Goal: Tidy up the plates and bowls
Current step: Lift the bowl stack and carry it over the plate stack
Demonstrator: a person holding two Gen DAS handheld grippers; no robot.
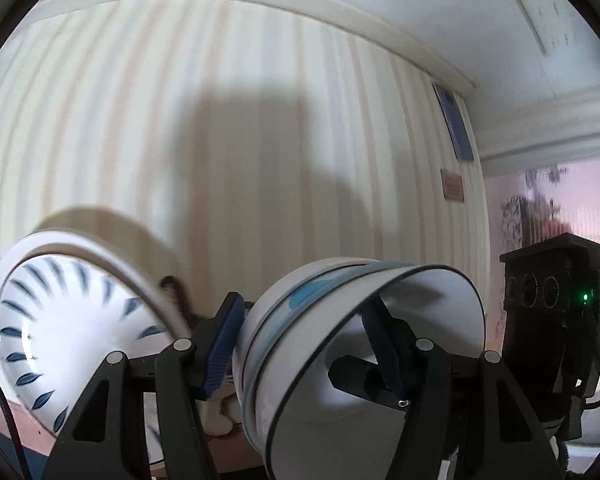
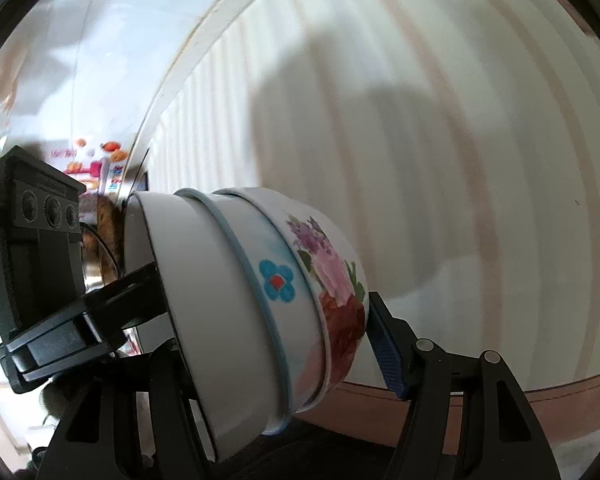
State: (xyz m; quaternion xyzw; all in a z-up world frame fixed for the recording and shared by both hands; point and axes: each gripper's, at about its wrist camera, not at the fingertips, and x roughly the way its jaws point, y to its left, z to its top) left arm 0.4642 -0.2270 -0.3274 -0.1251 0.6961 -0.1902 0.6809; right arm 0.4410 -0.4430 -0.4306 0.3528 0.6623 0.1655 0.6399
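A stack of nested white bowls (image 1: 340, 344) lies tilted on its side, held in the air between both grippers; the outer bowls show a blue flower and pink flowers (image 2: 284, 292). My left gripper (image 1: 300, 344) has one blue pad outside the stack and one inside the rim, shut on the bowls. My right gripper (image 2: 268, 340) has its right blue pad (image 2: 384, 344) against the bowl bottom; its left finger is hidden behind the stack. The other gripper's body shows in each view (image 1: 556, 308) (image 2: 40, 240). A white plate with blue leaf marks (image 1: 72, 328) stands tilted at the left.
A striped cream wall (image 1: 260, 140) fills the background close ahead. A brown table edge (image 2: 500, 404) runs along the bottom. A window with frosted glass (image 1: 552, 208) is at the right. Colourful items (image 2: 100, 168) show far left.
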